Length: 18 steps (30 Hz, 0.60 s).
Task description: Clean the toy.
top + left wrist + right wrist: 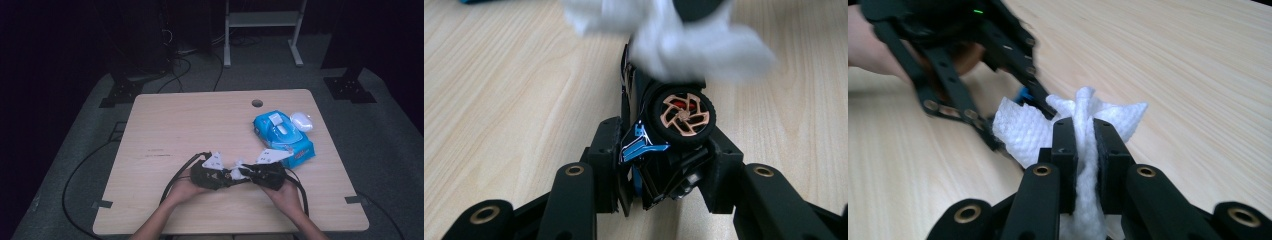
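My left gripper [226, 176] [664, 156] is shut on a small black and blue toy car [643, 146], whose copper-spoked wheel [681, 116] faces the camera. A crumpled white tissue [1020, 131] [696, 47] is pinched between the pads of my right gripper [246, 174] [1084, 136], which is shut on it. The tissue lies against the car's far end. Both grippers meet tip to tip low over the front middle of the wooden table [165, 125]. In the right gripper view the left gripper [1020, 107] reaches in from the upper left, blurred.
A blue pack of wipes [282, 132] lies at the right of the table, with a white rounded object [301, 120] just behind it. A round cable hole [257, 103] sits near the far edge. Black cables [175, 175] trail from both grippers toward the front edge.
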Each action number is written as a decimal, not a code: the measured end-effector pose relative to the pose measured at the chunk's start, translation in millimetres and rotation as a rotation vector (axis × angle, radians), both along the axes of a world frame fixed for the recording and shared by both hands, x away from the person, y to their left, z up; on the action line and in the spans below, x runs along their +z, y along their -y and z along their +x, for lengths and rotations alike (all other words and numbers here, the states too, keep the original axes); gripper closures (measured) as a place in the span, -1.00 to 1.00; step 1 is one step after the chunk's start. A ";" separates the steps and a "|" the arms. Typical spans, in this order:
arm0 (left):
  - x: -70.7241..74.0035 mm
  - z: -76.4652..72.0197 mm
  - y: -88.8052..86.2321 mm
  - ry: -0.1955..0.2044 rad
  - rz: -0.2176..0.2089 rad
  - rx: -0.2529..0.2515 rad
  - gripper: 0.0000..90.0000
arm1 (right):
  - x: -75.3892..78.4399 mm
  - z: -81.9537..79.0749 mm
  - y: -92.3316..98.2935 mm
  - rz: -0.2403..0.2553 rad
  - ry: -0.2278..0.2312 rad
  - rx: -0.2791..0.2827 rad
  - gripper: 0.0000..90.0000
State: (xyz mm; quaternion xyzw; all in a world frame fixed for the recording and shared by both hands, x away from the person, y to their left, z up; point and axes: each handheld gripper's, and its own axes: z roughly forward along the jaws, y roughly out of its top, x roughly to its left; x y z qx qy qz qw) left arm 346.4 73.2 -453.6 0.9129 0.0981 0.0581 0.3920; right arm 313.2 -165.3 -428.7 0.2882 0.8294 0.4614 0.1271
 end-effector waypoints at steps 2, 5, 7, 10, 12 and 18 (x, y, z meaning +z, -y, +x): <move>0.2 0.2 0.7 0.000 0.002 -0.002 0.29 | 0.8 1.1 10.4 0.004 -0.012 -0.019 0.79; 0.1 1.5 3.7 -0.011 -0.007 -0.003 0.27 | 0.2 0.1 15.4 0.018 -0.018 -0.036 0.79; 0.8 3.6 7.3 -0.033 -0.031 0.012 0.03 | -1.0 0.2 10.5 0.032 -0.021 -0.025 0.79; 2.8 3.6 11.2 -0.020 -0.032 0.005 0.16 | -1.6 0.0 -4.1 0.037 -0.029 0.014 0.79; 3.4 1.9 11.6 0.003 -0.023 -0.002 0.24 | -1.2 -1.3 -11.8 0.028 -0.021 0.031 0.79; 5.9 2.8 3.1 0.006 -0.006 -0.003 0.28 | 1.6 2.0 4.6 -0.001 -0.008 -0.015 0.79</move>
